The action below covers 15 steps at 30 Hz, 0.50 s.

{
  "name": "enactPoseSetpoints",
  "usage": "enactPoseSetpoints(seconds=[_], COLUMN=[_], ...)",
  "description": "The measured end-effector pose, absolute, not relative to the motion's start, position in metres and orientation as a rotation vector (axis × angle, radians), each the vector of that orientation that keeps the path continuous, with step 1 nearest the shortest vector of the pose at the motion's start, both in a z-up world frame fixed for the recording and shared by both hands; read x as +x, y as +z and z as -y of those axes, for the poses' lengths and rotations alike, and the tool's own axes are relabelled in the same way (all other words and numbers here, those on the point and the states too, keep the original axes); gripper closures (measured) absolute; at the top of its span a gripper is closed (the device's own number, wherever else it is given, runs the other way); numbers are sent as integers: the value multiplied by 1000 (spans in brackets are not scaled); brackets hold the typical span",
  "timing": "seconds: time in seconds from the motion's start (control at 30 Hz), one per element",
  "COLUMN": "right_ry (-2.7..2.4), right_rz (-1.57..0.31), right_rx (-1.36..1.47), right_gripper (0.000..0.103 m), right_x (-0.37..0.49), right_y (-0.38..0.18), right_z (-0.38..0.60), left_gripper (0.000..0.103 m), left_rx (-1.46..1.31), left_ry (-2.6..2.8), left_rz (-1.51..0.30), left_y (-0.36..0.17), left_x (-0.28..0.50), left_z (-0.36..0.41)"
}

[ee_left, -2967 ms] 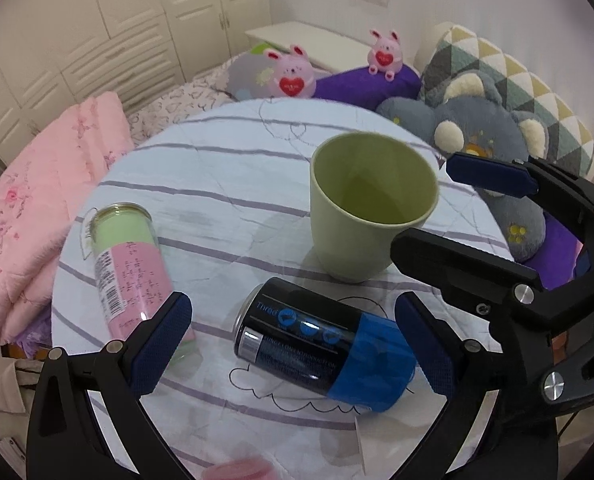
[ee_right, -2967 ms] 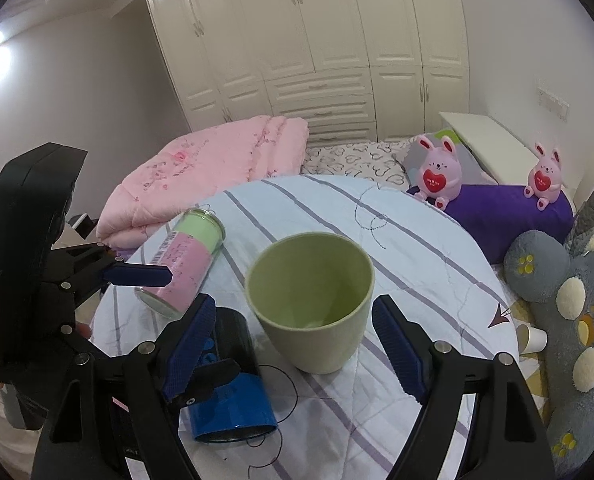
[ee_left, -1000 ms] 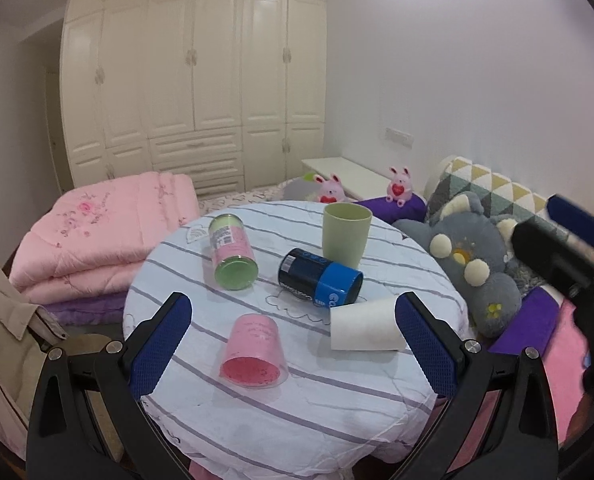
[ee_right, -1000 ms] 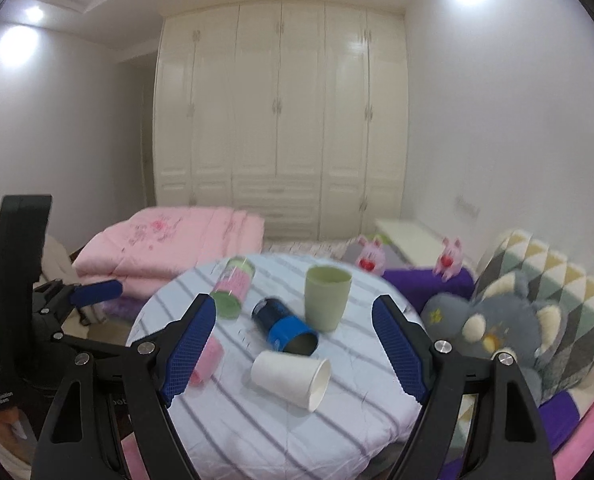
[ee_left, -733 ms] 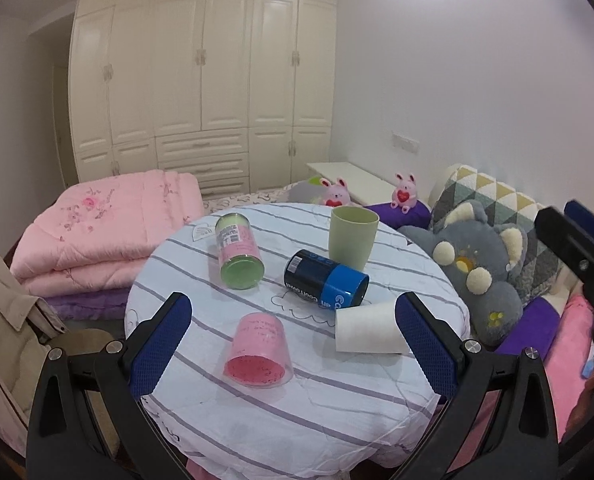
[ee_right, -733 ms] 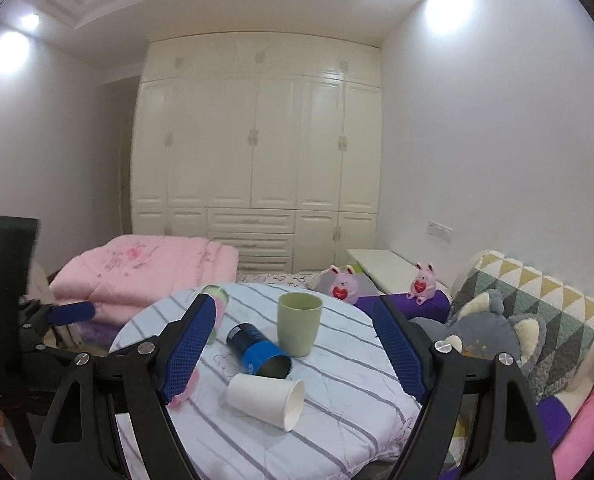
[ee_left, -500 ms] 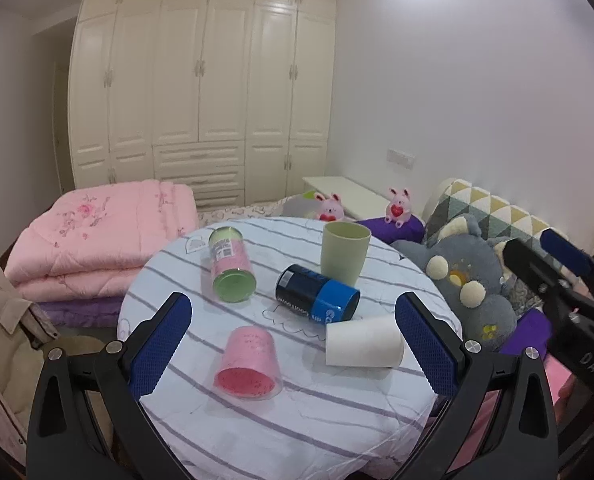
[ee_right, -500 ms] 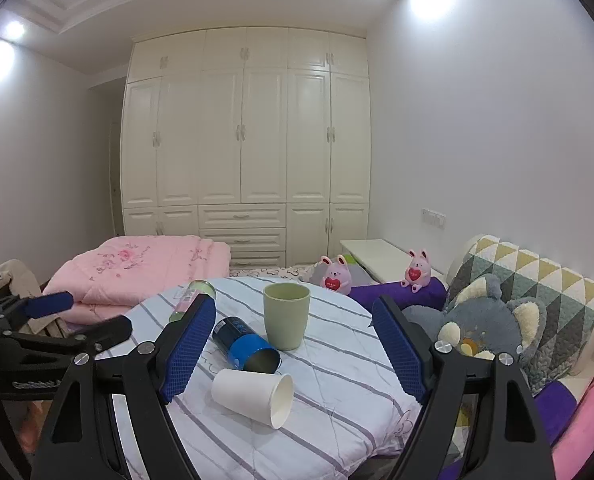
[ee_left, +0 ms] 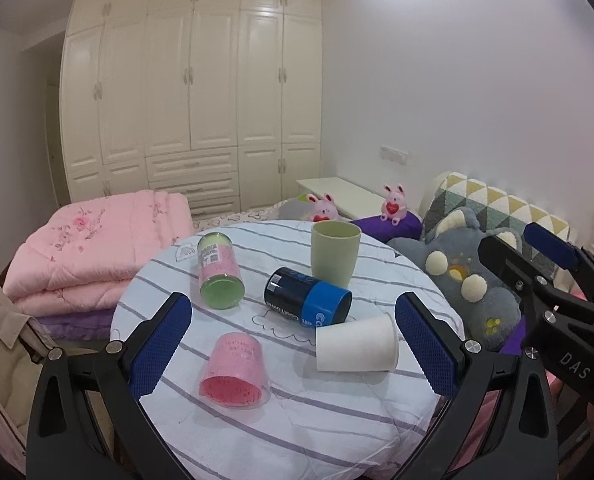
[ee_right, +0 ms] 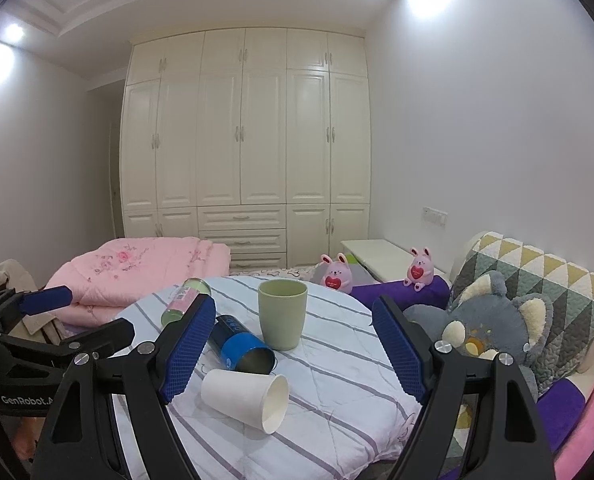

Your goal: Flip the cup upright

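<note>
A pale green cup (ee_left: 335,254) stands upright on the round striped table (ee_left: 337,408); it also shows in the right wrist view (ee_right: 282,315). A black-and-blue cup (ee_left: 307,297), a white paper cup (ee_left: 356,344), a pink cup (ee_left: 235,369) and a pink-and-green cup (ee_left: 219,271) lie on their sides. My left gripper (ee_left: 293,344) is open and empty, held back from the table. My right gripper (ee_right: 293,348) is open and empty, also held back.
A folded pink quilt (ee_left: 85,248) lies left of the table. A grey plush toy (ee_left: 469,280), purple cushion (ee_left: 389,226) and two pink bunny toys (ee_left: 393,205) sit to the right. White wardrobes (ee_right: 245,152) fill the far wall.
Both grippers have pulled far back and up from the table, away from the upright green cup. The view now takes in the whole table and room.
</note>
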State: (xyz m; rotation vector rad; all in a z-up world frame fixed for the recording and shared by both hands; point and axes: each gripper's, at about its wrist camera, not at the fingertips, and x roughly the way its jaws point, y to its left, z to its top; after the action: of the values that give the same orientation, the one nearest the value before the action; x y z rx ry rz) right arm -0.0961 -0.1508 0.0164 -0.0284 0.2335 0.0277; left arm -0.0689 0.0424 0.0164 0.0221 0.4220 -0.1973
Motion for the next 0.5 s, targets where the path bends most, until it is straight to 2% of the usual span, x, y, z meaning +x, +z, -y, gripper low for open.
enactPoseSetpoints(seconds=[0.5], right_ry=[45], right_rz=[-235], right_rx=[-34], right_gripper=[21], right_x=[-90], right_y=[12], right_z=[153], left_gripper=[0], left_rx=[31], left_ry=[-175], left_rz=[-411], left_y=[16], left_x=[-68], left_z=[-38])
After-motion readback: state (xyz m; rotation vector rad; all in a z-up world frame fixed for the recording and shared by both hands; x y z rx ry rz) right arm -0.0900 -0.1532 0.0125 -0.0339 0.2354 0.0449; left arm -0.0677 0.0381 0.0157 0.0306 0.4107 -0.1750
